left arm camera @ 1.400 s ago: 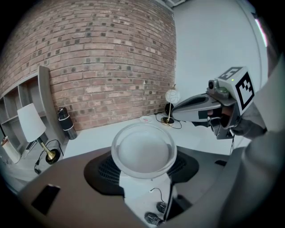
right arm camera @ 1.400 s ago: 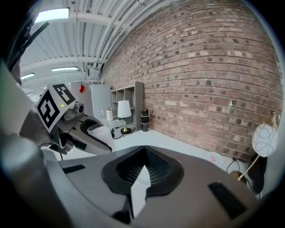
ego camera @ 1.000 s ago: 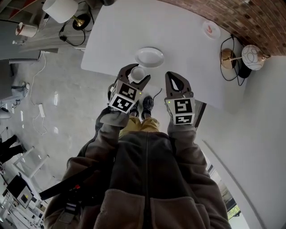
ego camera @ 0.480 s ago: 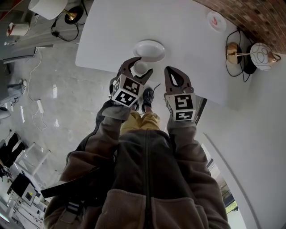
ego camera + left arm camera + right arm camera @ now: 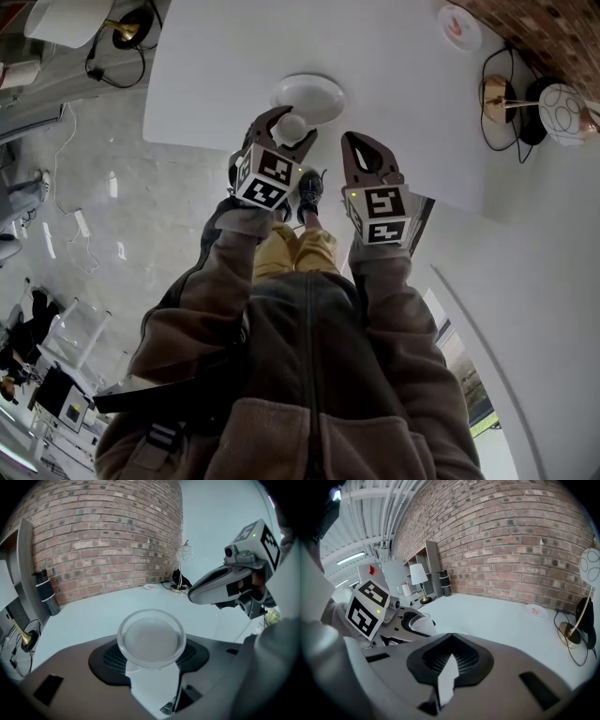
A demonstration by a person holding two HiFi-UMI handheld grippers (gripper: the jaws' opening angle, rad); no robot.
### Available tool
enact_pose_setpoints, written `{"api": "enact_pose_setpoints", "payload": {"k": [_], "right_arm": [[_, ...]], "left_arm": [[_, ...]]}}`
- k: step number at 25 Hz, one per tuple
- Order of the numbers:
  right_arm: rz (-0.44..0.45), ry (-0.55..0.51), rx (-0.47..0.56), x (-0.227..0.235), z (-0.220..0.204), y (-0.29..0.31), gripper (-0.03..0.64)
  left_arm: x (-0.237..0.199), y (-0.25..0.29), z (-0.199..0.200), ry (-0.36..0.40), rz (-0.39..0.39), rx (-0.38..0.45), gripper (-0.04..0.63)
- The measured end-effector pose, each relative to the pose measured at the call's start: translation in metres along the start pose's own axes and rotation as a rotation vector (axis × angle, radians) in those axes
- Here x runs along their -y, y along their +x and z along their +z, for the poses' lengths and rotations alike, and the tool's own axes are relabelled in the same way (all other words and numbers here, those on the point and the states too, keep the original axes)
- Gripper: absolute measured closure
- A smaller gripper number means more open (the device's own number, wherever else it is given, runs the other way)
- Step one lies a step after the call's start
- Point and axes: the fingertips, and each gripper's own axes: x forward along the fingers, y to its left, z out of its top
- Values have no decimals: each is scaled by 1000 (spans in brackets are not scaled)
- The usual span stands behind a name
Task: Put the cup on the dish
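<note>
A white dish (image 5: pixel 309 97) lies near the front edge of the white table (image 5: pixel 394 84). My left gripper (image 5: pixel 283 139) is shut on a small translucent white cup (image 5: pixel 292 126), which is upright and overlaps the dish's near rim in the head view. In the left gripper view the cup (image 5: pixel 151 638) sits between the dark pads (image 5: pixel 108 660), its empty mouth facing the camera. My right gripper (image 5: pixel 367 161) hovers beside it over the table's front edge, shut on nothing. In the right gripper view the right gripper (image 5: pixel 451 639) shows shut, with the cup (image 5: pixel 413 622) at left.
A small saucer with a red mark (image 5: pixel 458 26) lies at the far side of the table. A globe lamp (image 5: pixel 565 107) and its brass base (image 5: pixel 497 94) with cables stand at the right. A black bottle (image 5: pixel 46 592) stands by the brick wall.
My left gripper has carried the cup forward toward the dish, from short of it to over its near rim. The right gripper has kept its place beside it.
</note>
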Motion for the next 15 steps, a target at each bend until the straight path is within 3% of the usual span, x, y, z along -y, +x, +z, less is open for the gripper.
{"api": "enact_pose_setpoints", "payload": {"k": [15], "right_arm": [[6,16,-54,15,-21,29,614]], "left_arm": [[-27,59,-11,11,-13,-17,334]]}}
